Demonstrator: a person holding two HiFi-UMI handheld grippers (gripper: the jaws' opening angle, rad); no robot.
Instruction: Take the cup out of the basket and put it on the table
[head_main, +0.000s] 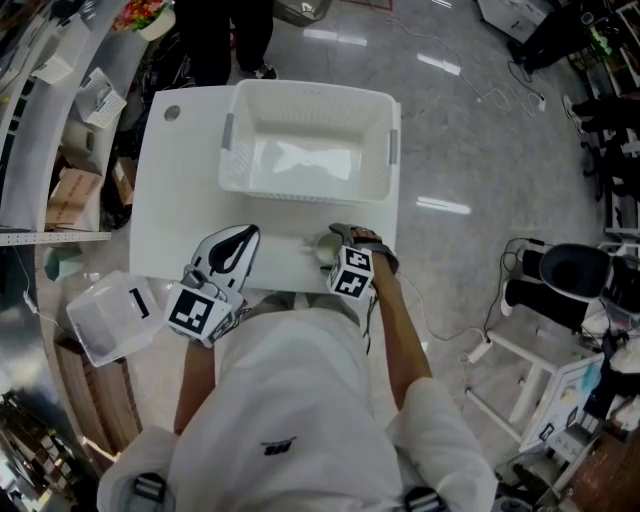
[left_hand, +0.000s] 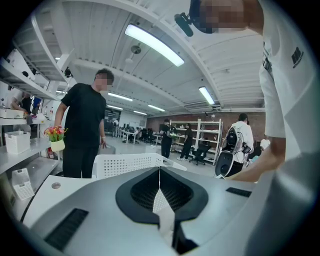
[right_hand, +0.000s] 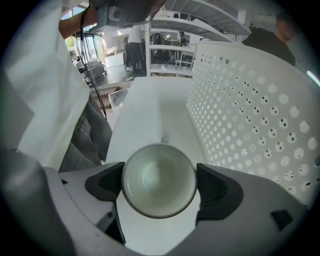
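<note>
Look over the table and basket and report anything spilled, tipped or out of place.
Nothing stands out. The cup is upright and empty between the jaws of the right gripper, near the front edge of the table. The basket sits square on the table with nothing in it. No spill or damage shows.

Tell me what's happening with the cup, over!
Left gripper shut, empty. Right gripper shut on cup. Cup upright, out of basket, over table. Nothing in the way.

Left tool (left_hand: 160, 186) closed; right tool (right_hand: 159, 181) clamped
</note>
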